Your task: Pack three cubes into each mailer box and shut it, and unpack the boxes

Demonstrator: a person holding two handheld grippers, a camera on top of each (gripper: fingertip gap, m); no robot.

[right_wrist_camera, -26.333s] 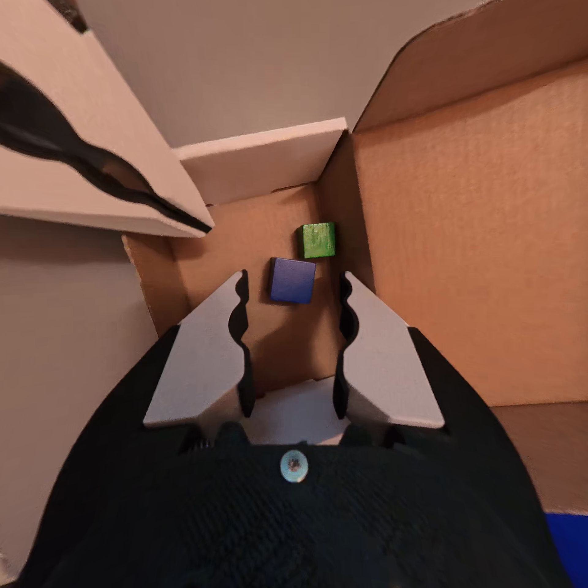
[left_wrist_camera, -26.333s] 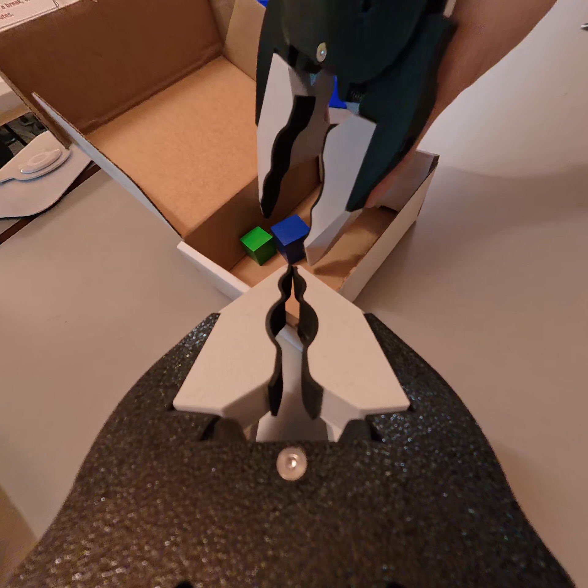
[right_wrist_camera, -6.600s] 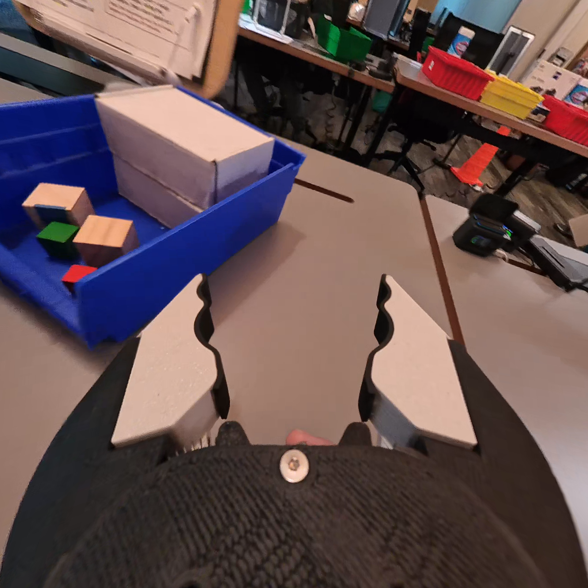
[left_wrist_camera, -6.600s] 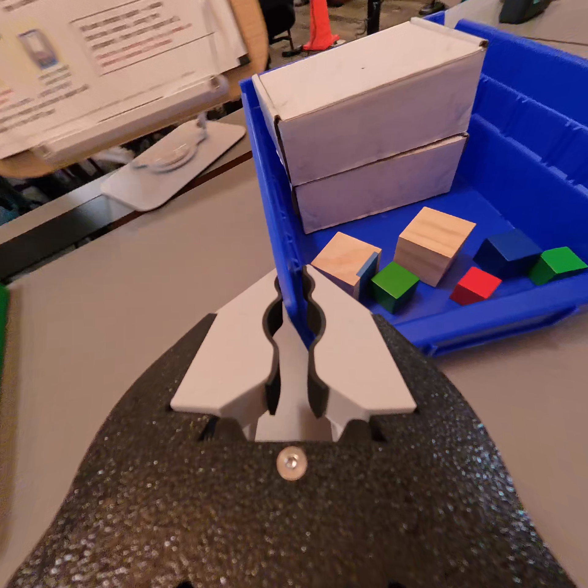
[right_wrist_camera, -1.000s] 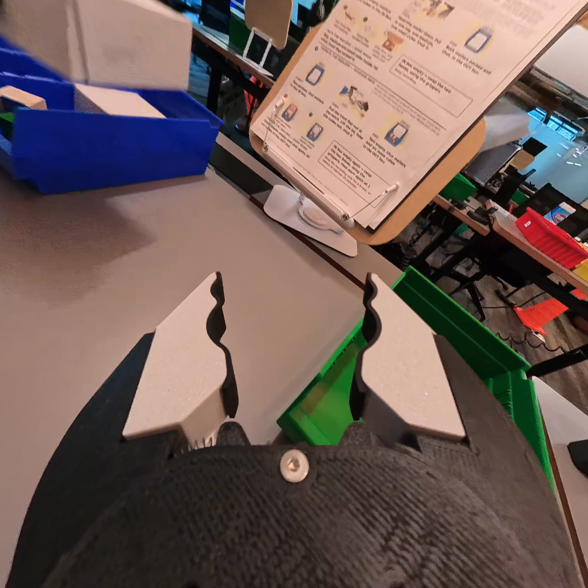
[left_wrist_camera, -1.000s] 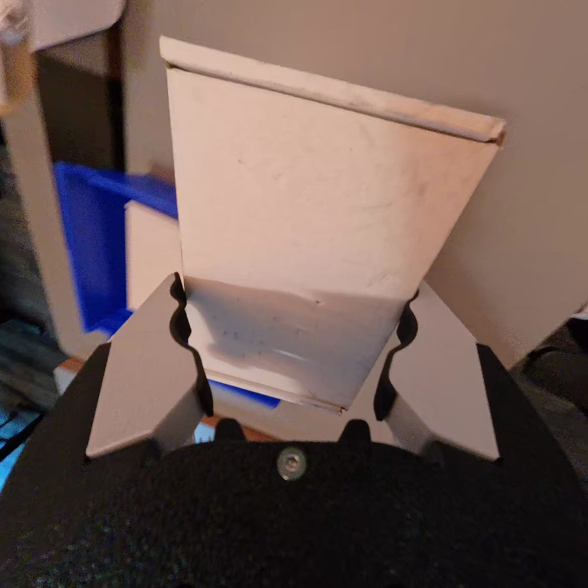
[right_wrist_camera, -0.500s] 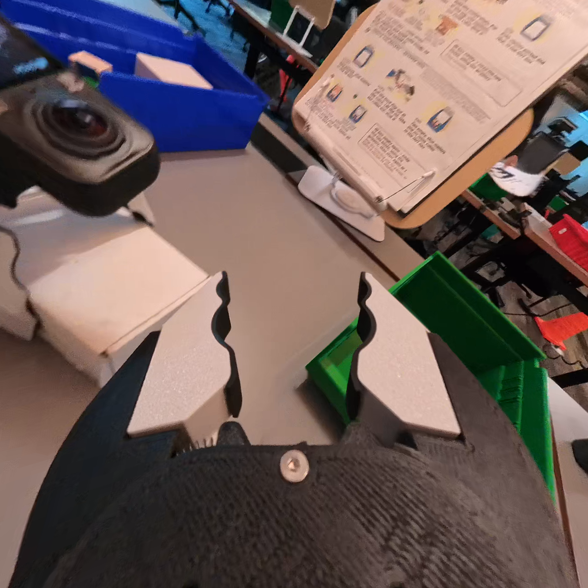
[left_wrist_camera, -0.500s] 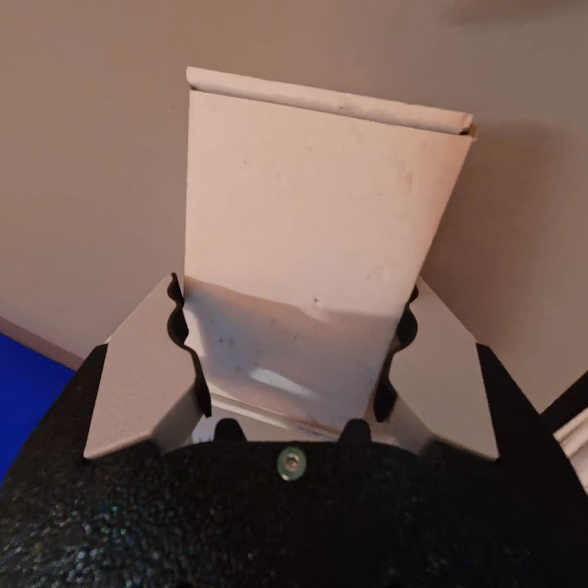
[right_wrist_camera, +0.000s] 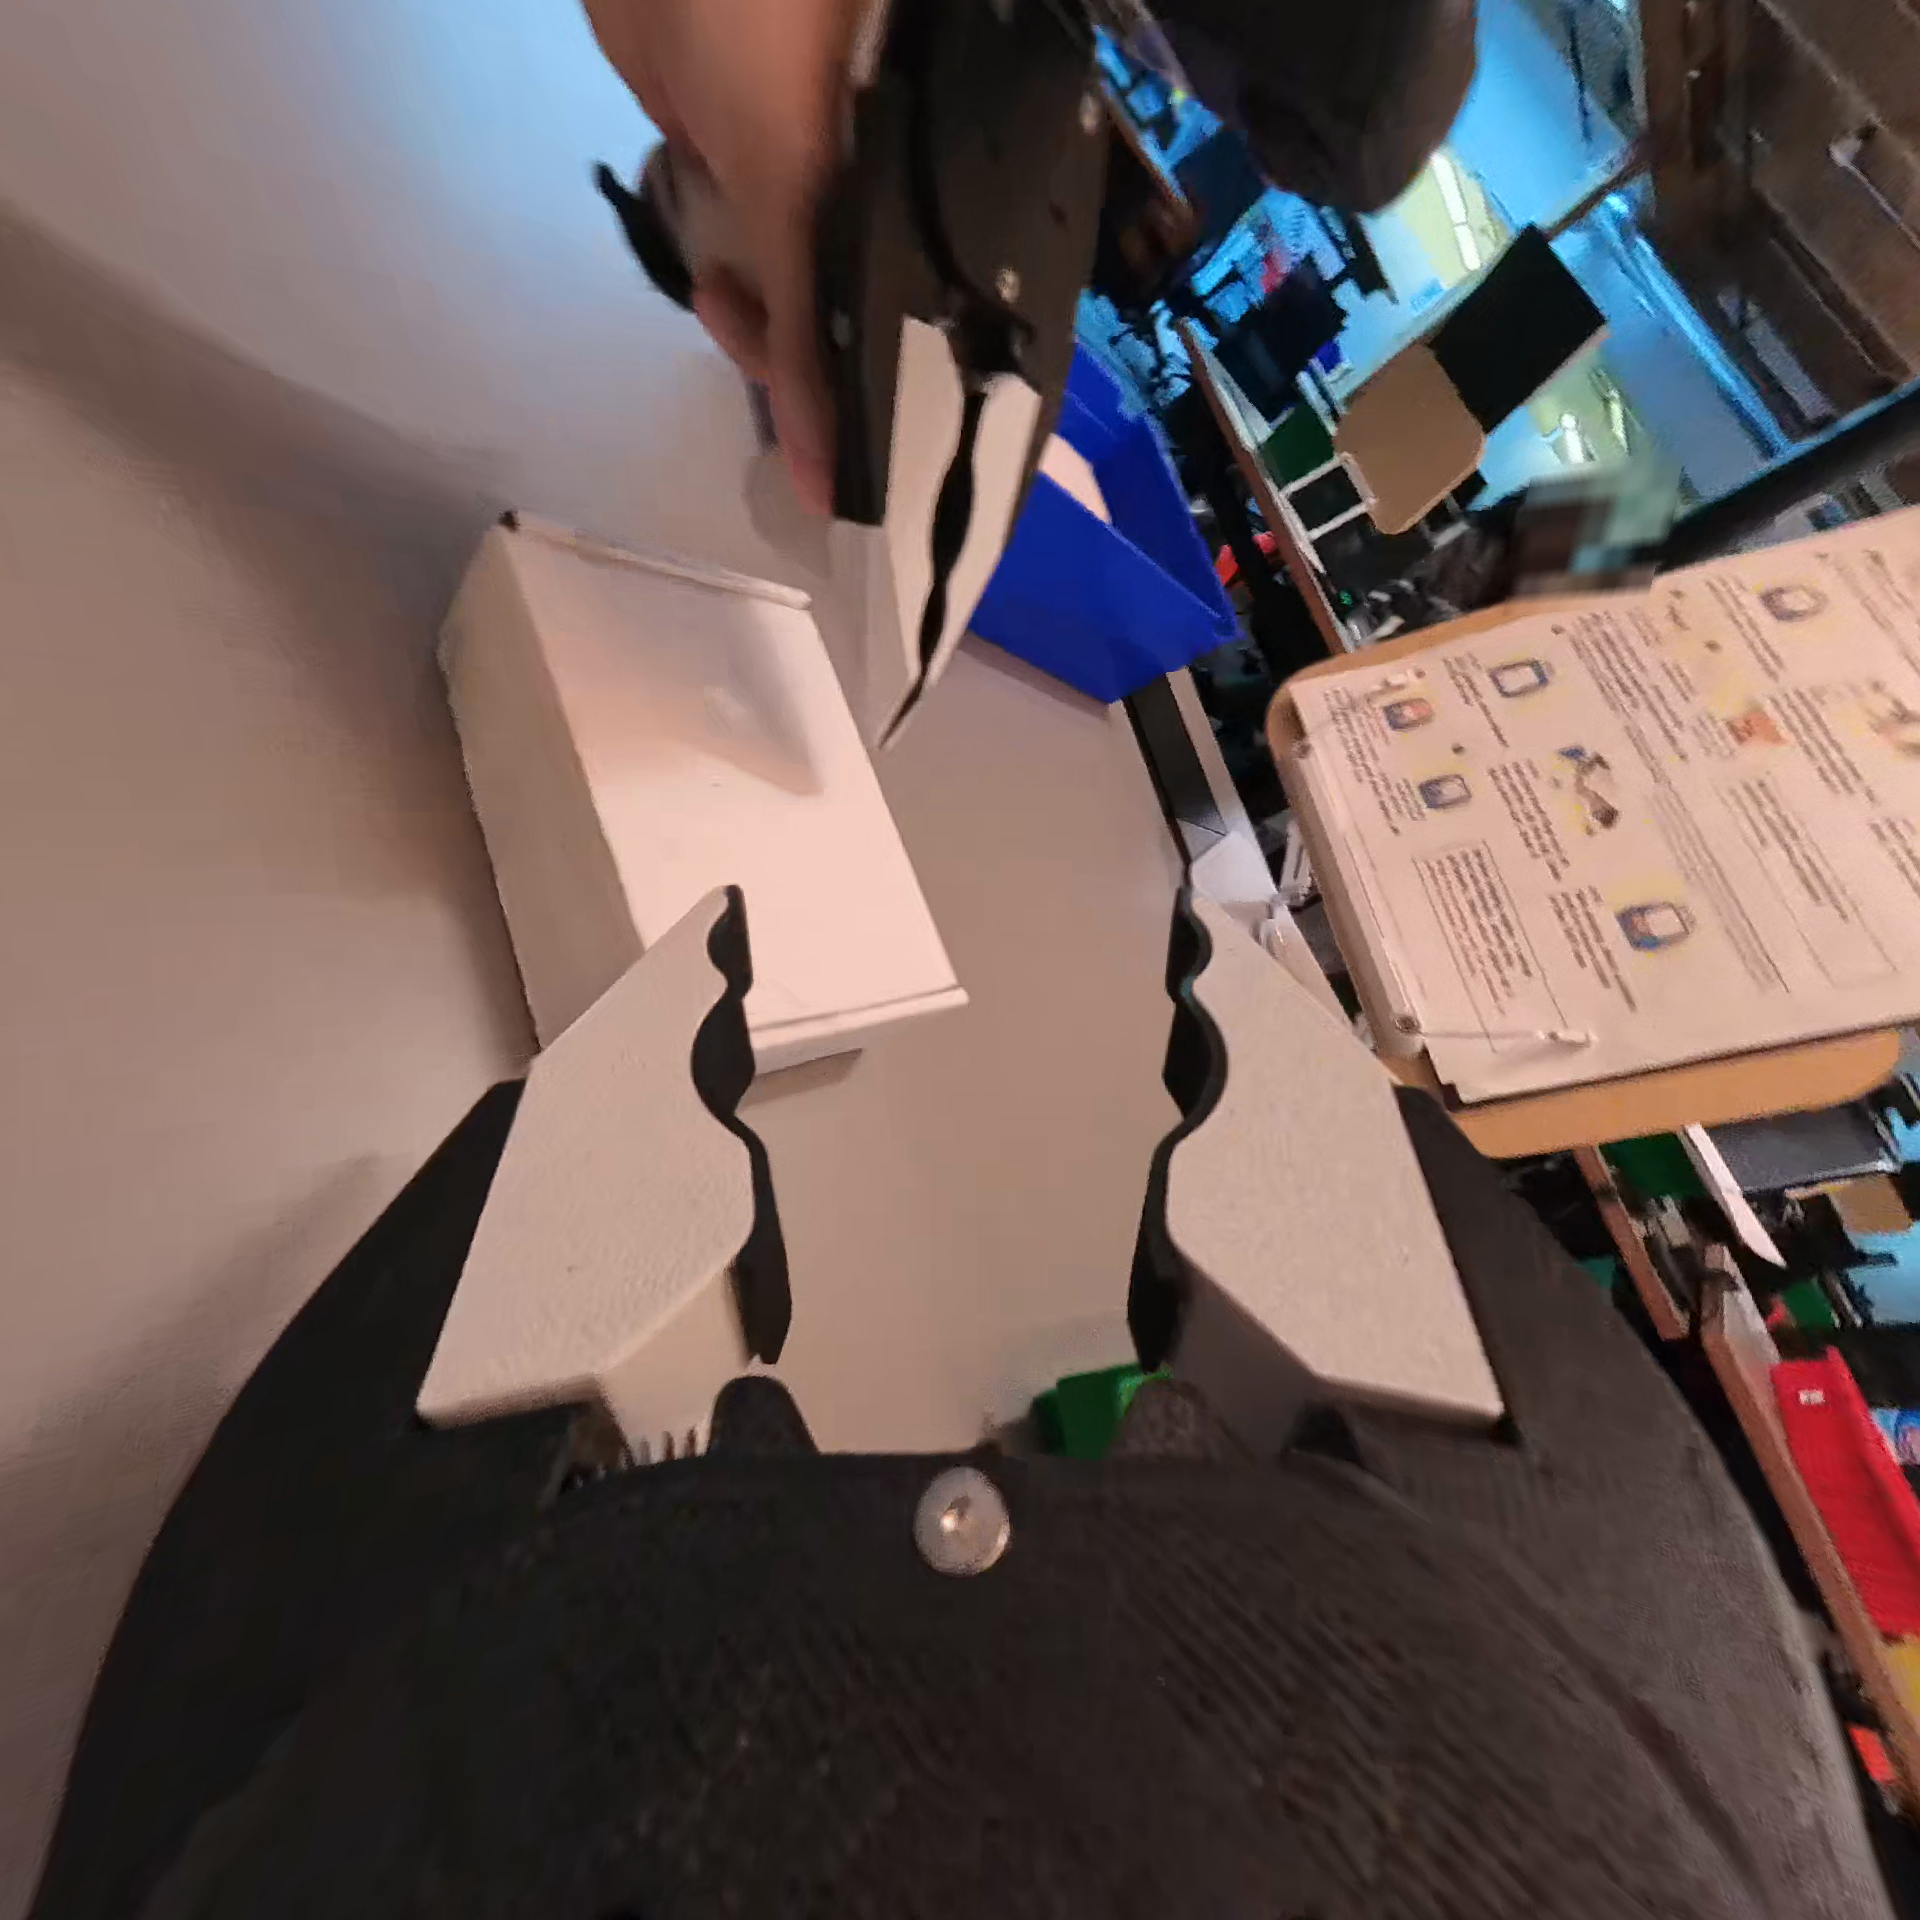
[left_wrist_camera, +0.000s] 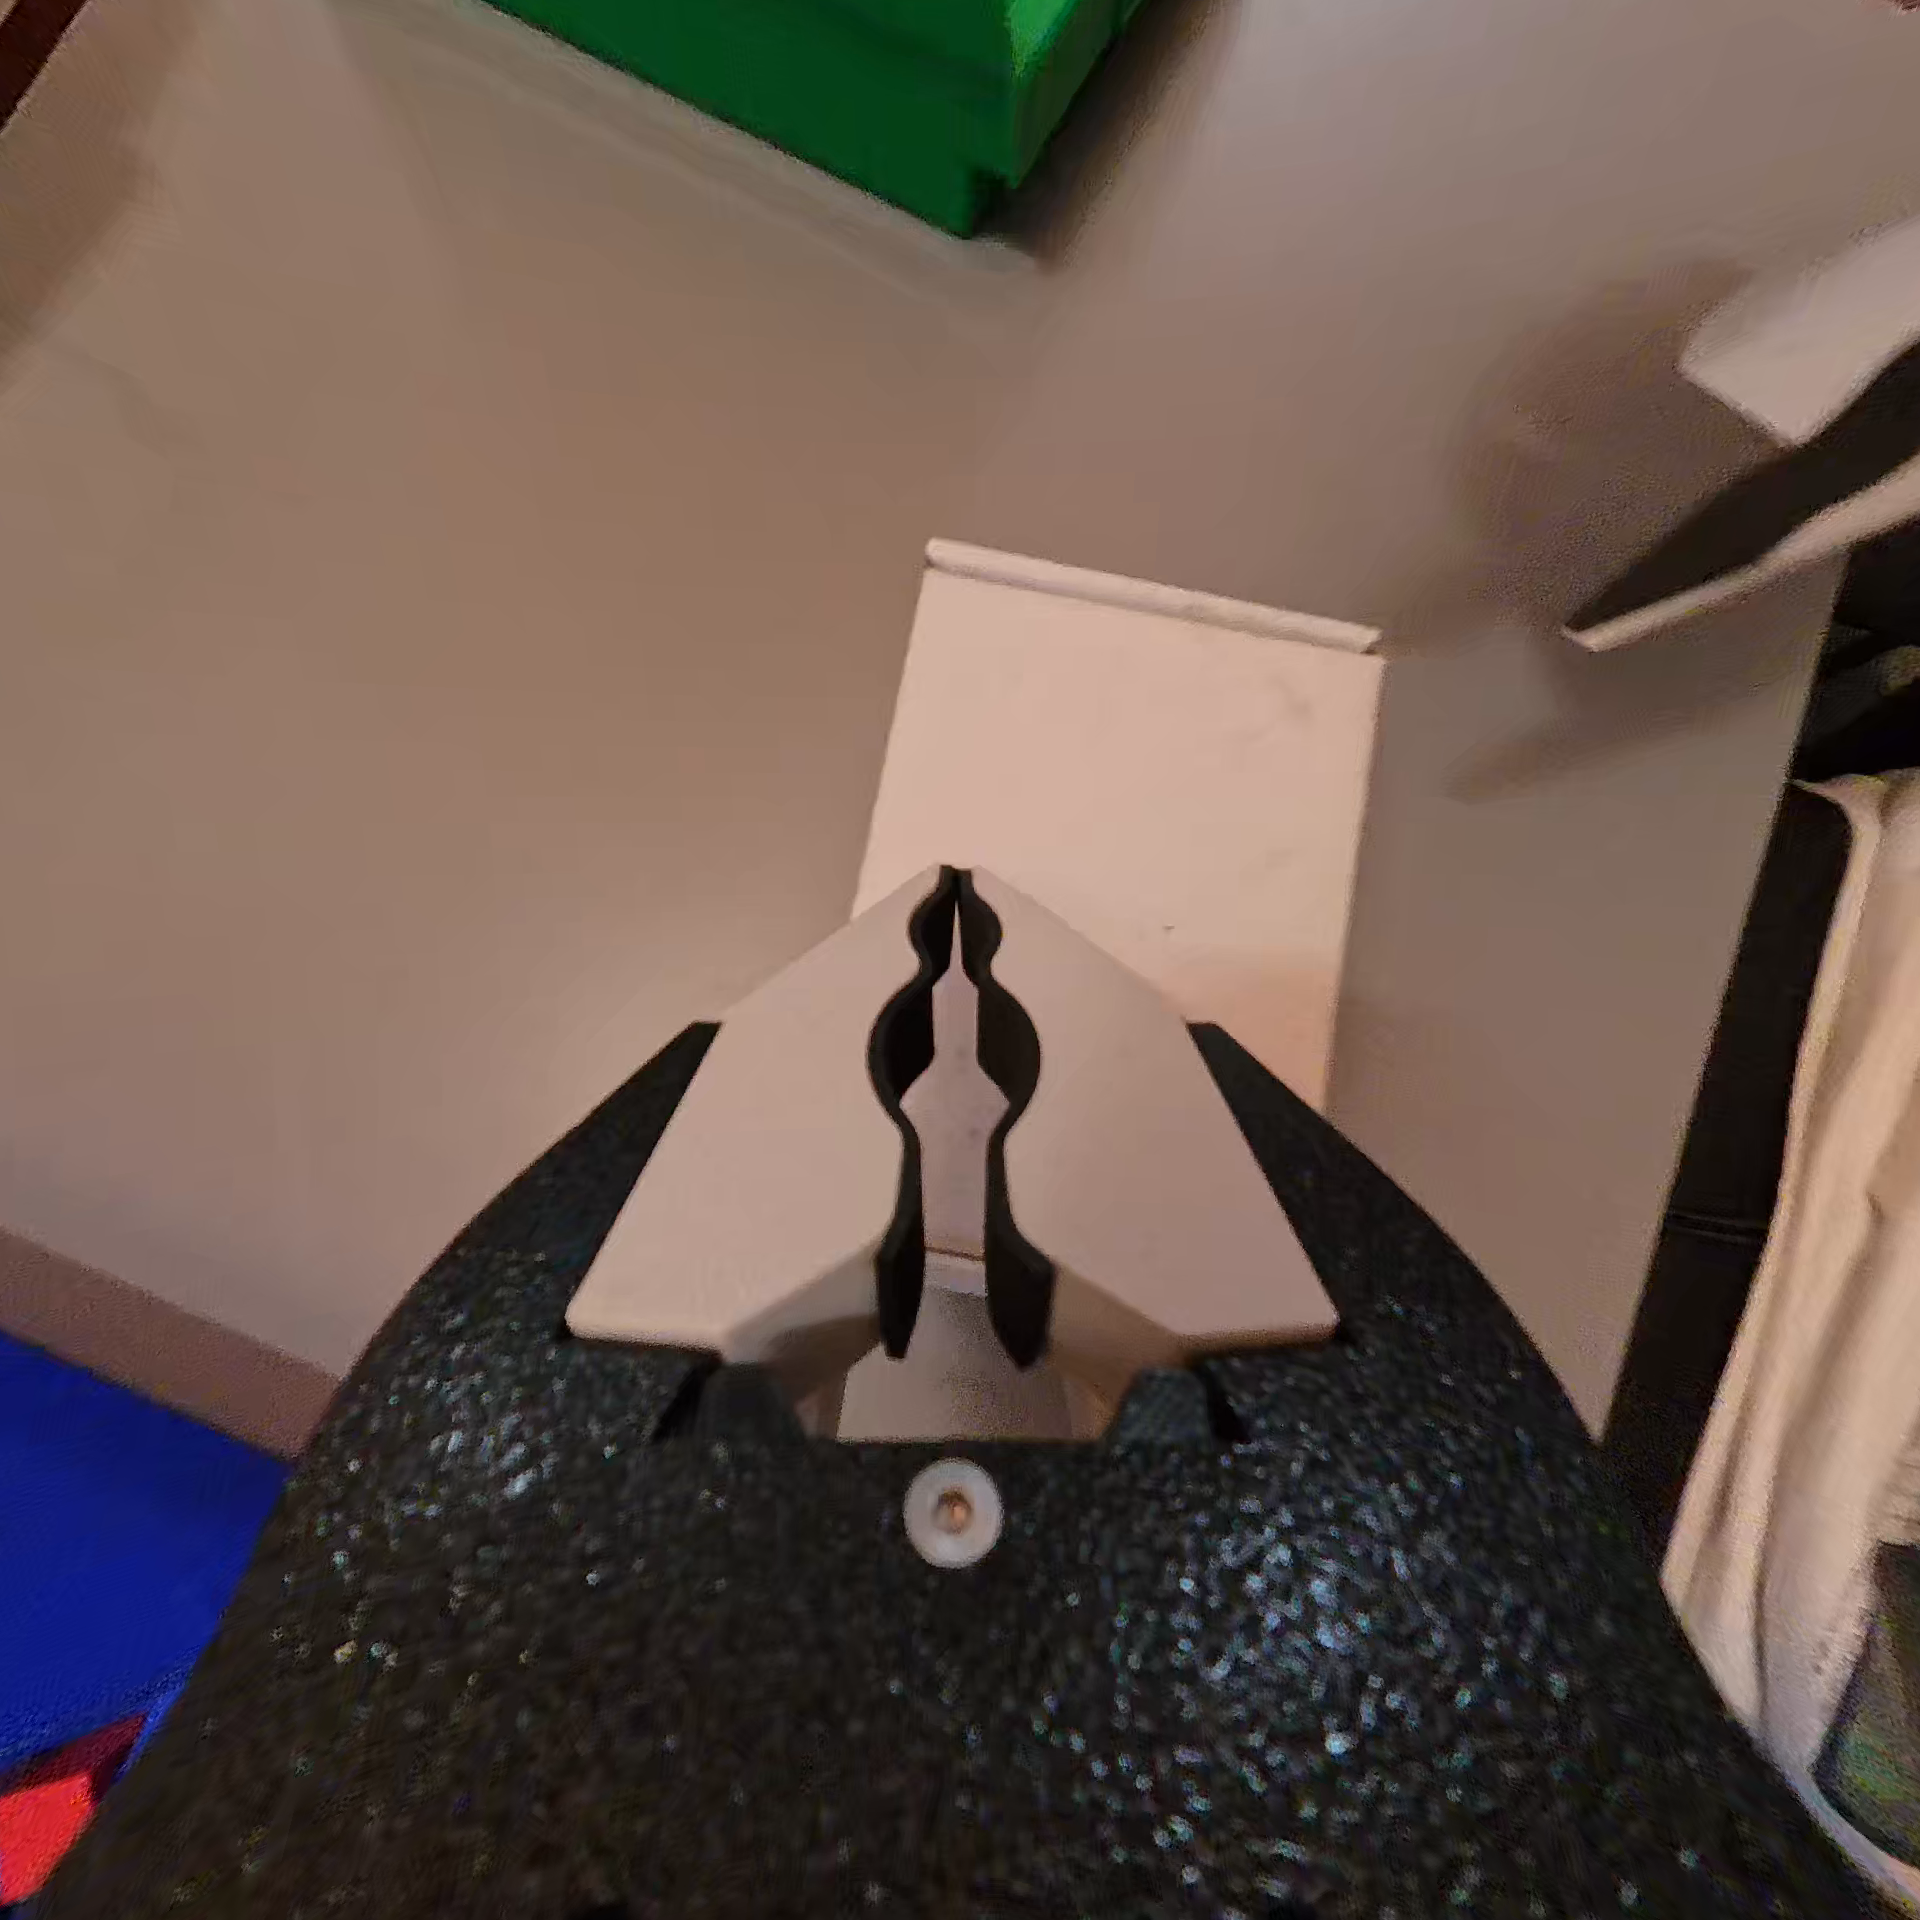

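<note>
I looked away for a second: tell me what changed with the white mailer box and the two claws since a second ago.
The left claw let go of the closed white mailer box, which now lies flat on the grey table; the claw drew back above it and shut empty. The right claw swung round to face the box. Unchanged: the right claw is open and empty, the box shut.

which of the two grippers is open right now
The right gripper: its fingers stand wide apart with bare table showing between them. The left gripper has its fingertips pressed together above the closed white mailer box.
</note>
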